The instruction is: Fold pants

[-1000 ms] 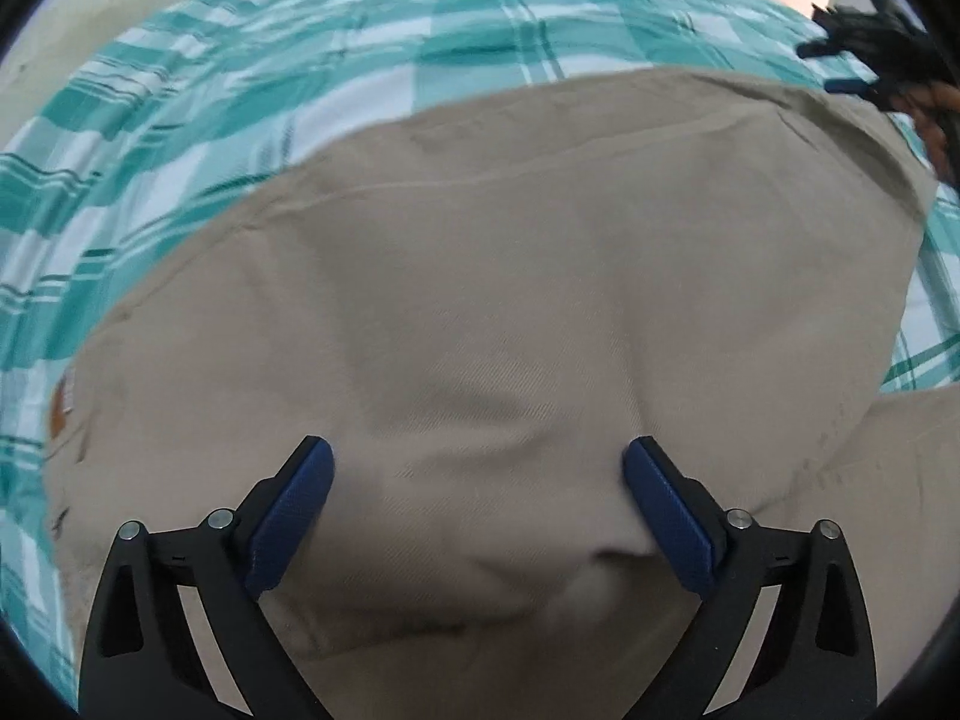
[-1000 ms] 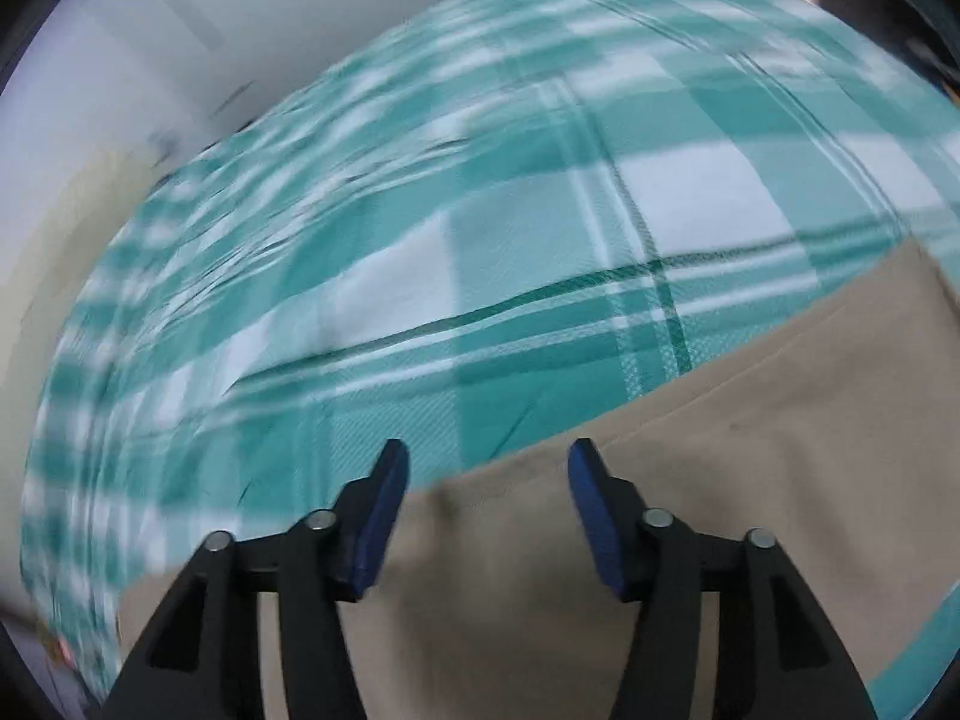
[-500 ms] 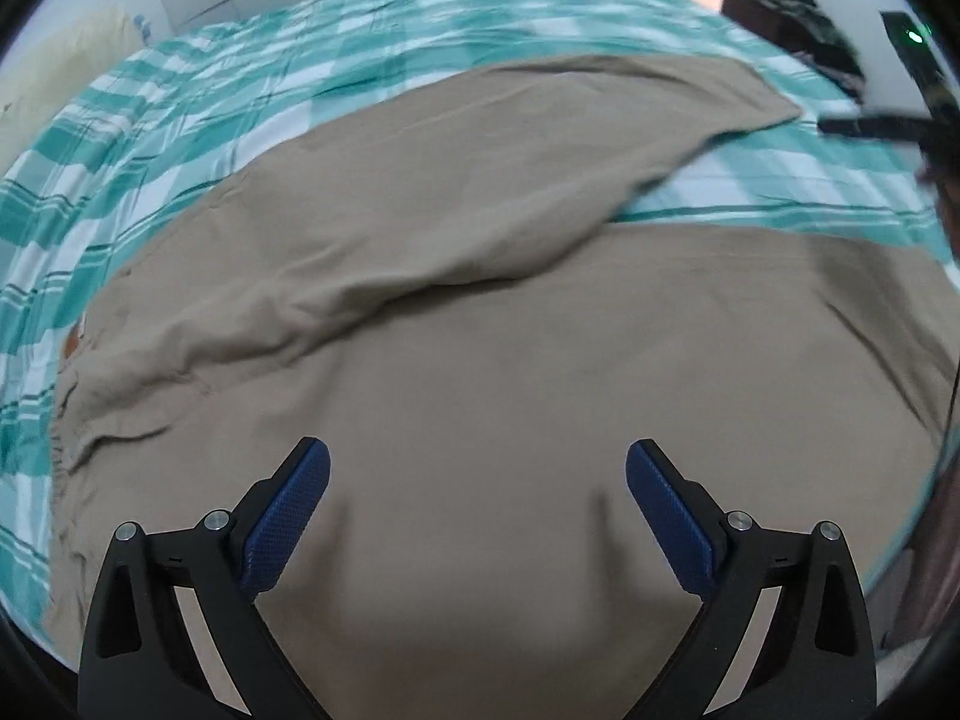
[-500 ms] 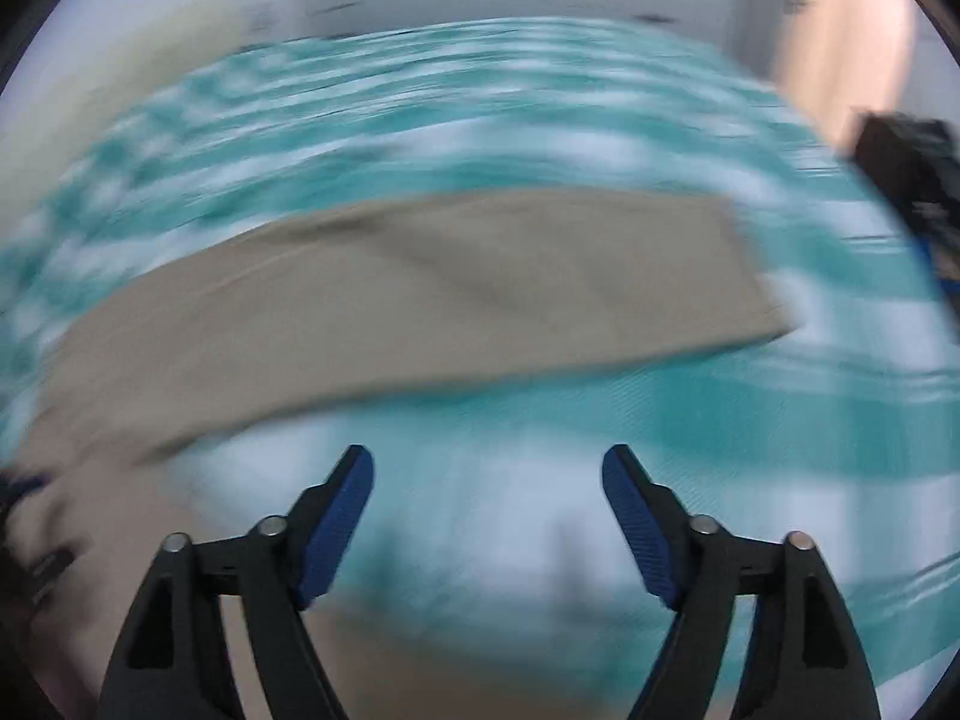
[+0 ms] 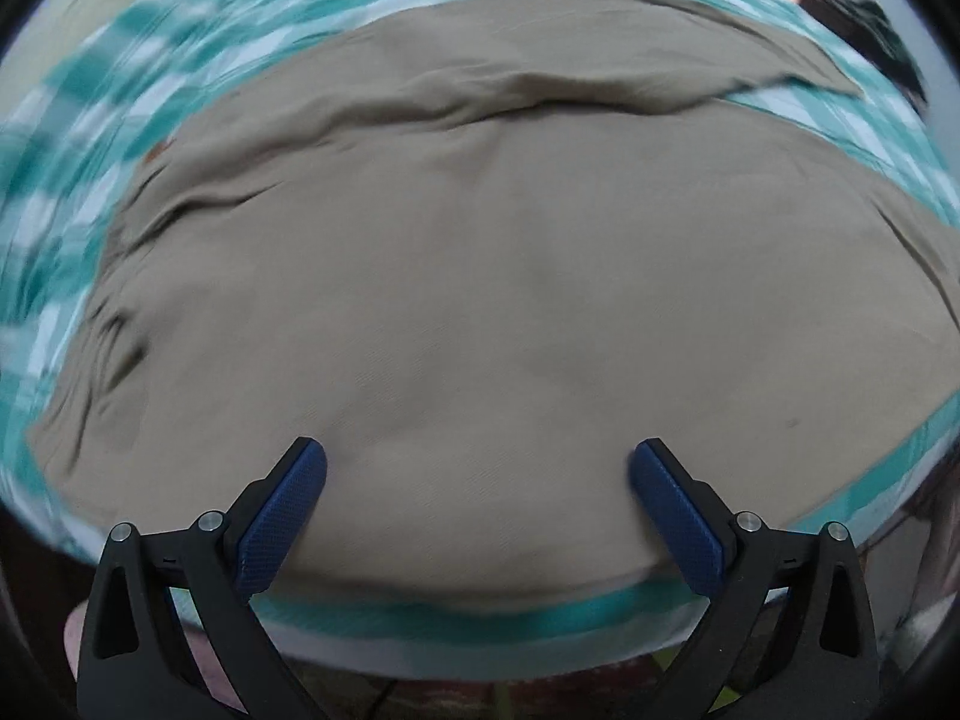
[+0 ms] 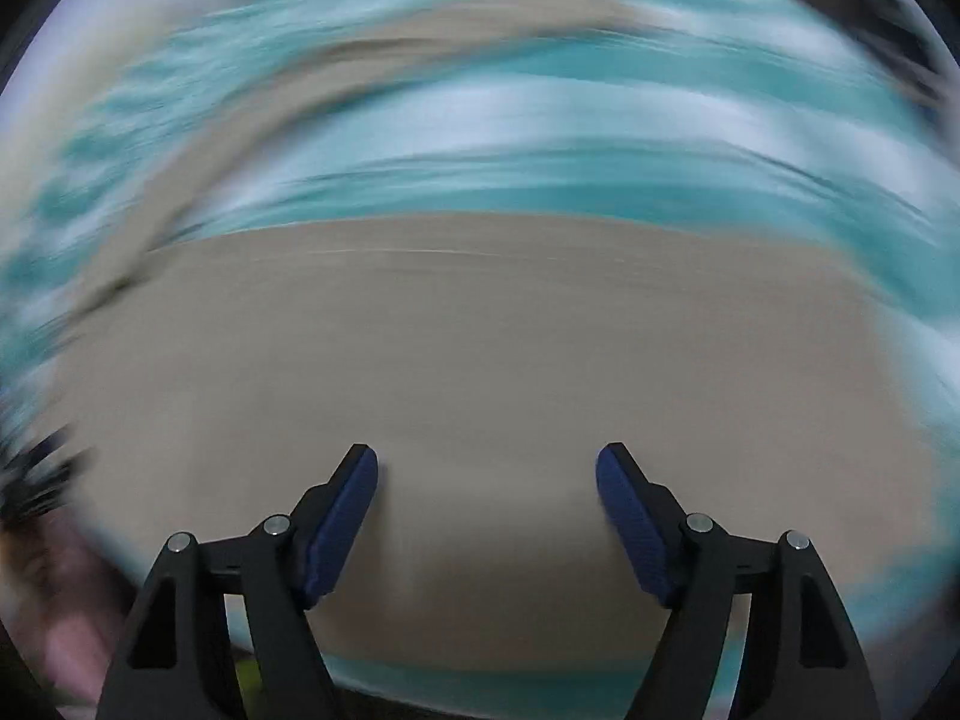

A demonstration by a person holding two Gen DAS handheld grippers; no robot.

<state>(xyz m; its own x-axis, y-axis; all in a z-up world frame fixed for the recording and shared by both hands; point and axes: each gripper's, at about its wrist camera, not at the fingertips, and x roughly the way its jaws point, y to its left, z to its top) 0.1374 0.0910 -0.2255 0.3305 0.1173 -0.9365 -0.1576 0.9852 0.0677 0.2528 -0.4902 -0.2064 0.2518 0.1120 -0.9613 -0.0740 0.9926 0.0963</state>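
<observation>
- Two tools are in your hands, and both point at the tan pants [image 5: 480,300], which lie spread on the bed's teal-and-white checked sheet [image 5: 120,78].
- Your left tool [image 5: 477,504] has its jaws spread wide and grips nothing; the pants' near edge sits just beyond its blue fingertips [image 5: 294,498].
- Your right tool [image 6: 486,510] is also gaping and empty, over a leg of the pants [image 6: 480,348].
- The right wrist view is heavily blurred.
</observation>
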